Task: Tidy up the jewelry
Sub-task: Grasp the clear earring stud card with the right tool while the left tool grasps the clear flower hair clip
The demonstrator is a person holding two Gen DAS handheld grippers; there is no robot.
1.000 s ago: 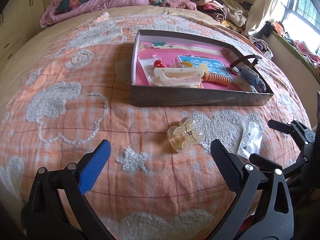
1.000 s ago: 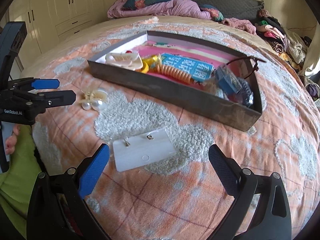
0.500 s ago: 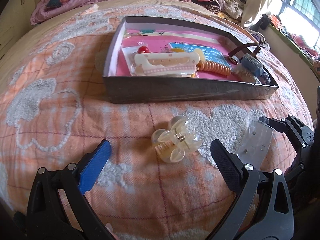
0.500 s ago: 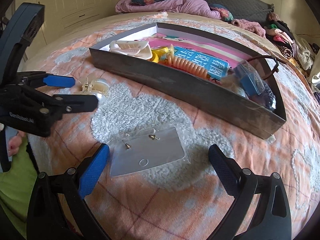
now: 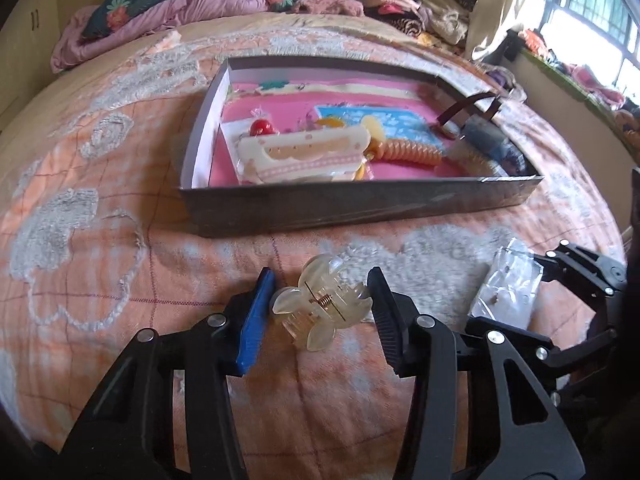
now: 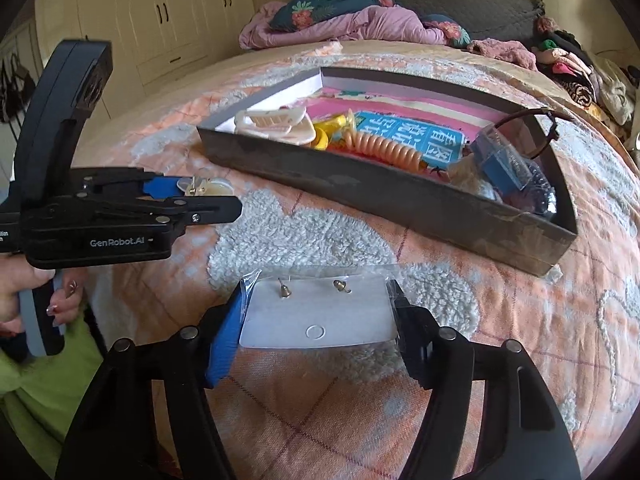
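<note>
- Left tool brackets the clear claw clip on the bed. Blue pad touches one side, black finger just beside the other; jaws narrowed but I can't tell if the grip is firm.
- Right tool straddles the earring card in its clear sleeve. Both fingers press on the sleeve edges, so it looks gripped, card flat on the bed.
- Box sits just beyond both items, already holding a cream hair clip, orange coil tie, blue packet, brown band and other bits.
- Progress: most pieces look sorted into the box; the clip and card are the only loose ones visible.
- Left to do, by my guess: lift both and drop them in the box. Nearly done.
</note>
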